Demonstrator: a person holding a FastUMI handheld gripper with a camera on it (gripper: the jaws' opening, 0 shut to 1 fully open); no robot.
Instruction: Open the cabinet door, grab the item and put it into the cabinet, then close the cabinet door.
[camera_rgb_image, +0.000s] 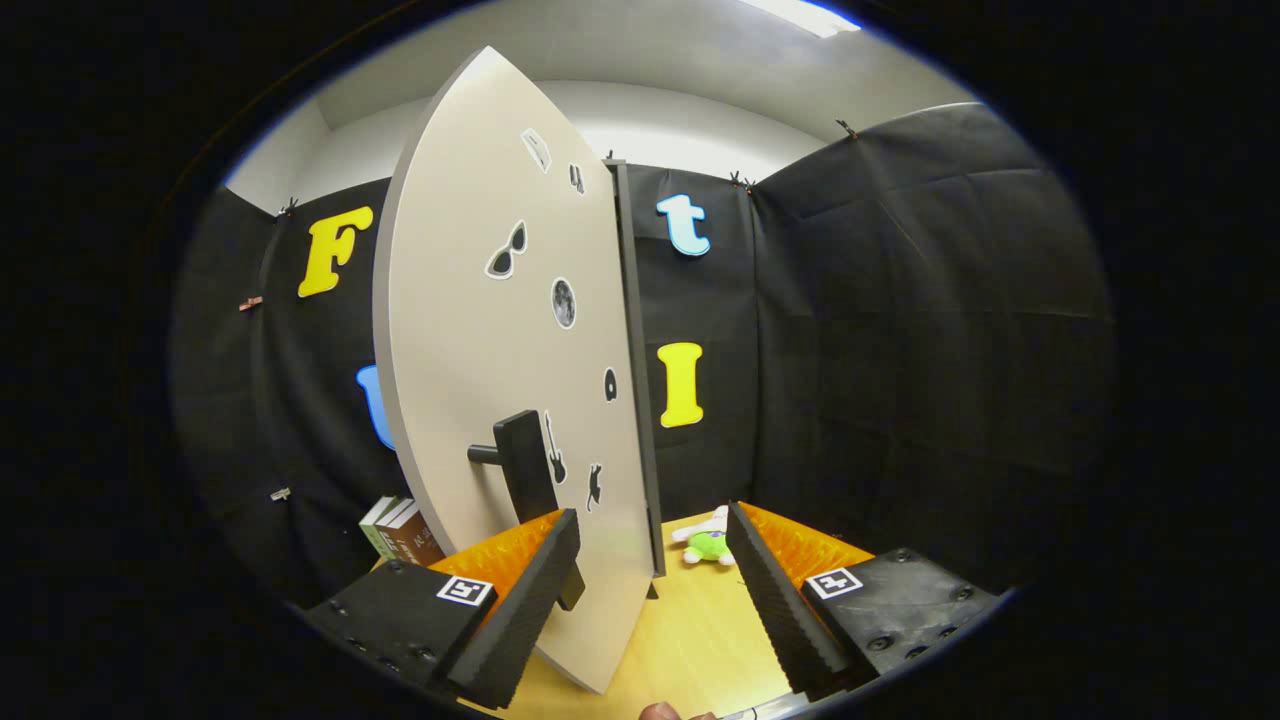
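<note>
I see one cabinet door (500, 380) swung out towards me, pale grey, with seven small dark stickers and one black handle (525, 462) on its face. My jaws (650, 590) stand wide and hold nothing; the door's free edge sits between them, and the left finger (520, 610) reaches up beside the handle. One green and white plush toy (708, 540) lies on the desk (690, 640) beyond the fingers, right of the door. Two books (400, 530) stand left of it.

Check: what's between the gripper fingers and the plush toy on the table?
Gripper view: bare wooden tabletop only. The open gripper has the plush toy just ahead, right of the cabinet door edge.
</note>
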